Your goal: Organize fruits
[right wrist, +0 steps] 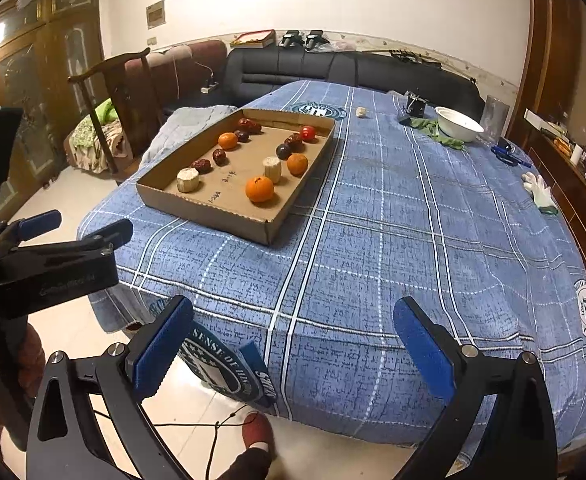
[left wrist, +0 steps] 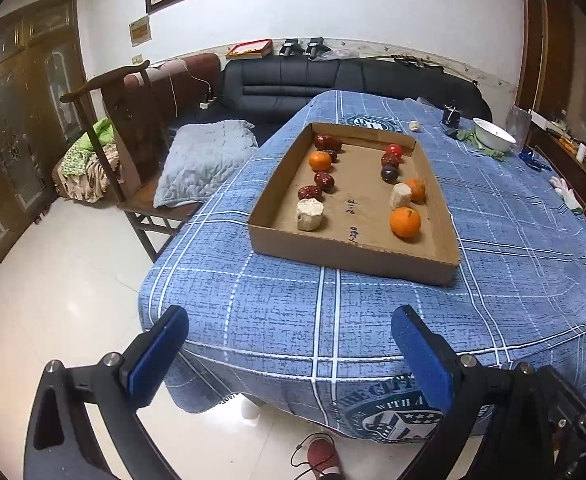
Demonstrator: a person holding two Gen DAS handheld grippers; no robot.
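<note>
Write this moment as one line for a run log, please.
left gripper: open, empty | right gripper: open, empty | cardboard tray: on table, fruit in two rows | both grippers short of tray

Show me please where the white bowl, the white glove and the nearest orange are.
white bowl (right wrist: 459,125), right wrist view, on its outer wall.
white glove (right wrist: 539,192), right wrist view, on the palm.
nearest orange (left wrist: 405,222), left wrist view, on the middle of its skin.
</note>
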